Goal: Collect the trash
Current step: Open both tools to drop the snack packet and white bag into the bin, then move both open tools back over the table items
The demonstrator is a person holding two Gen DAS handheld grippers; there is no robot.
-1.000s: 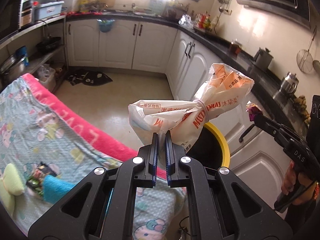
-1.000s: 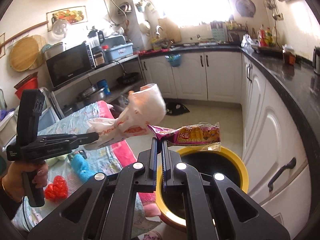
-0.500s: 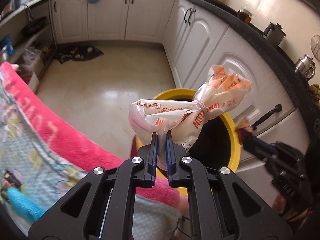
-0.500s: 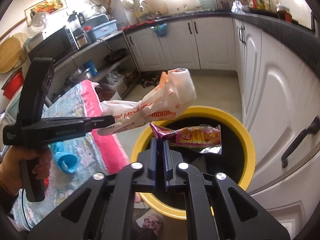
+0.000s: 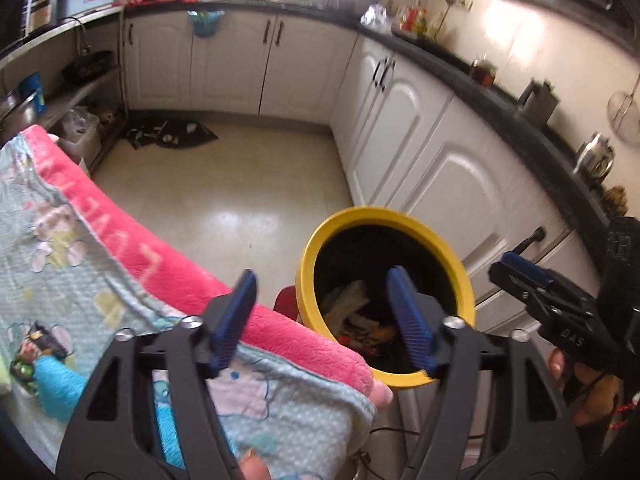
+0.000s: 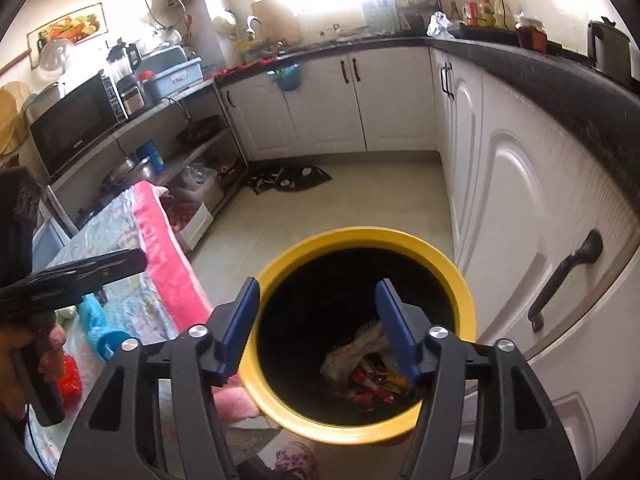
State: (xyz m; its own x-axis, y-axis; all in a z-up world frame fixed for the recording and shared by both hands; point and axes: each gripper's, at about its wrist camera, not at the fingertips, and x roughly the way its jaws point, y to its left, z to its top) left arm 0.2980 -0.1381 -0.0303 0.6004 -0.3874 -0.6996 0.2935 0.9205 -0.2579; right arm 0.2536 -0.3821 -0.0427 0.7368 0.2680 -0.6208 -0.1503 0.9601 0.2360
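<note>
Trash (image 6: 362,364) lies in the bin (image 6: 280,408); both left tongs (image 5: 324,320) and right tongs (image 6: 316,326) have just opened, empty, above it. More litter (image 6: 70,376) beside the bin, on the desk (image 5: 60,248), seems left.

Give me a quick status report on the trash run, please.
Both jaws just opened, empty. White bag and wrappers lie in the yellow bin. Nothing blocks the bin.

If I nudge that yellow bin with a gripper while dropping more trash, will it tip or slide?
The yellow bin probably slides rather than tips: it looks wide for its height. It likely weighs little, since only a thin layer of wrappers lies at the bottom. The glossy floor tiles may let it skid.
</note>
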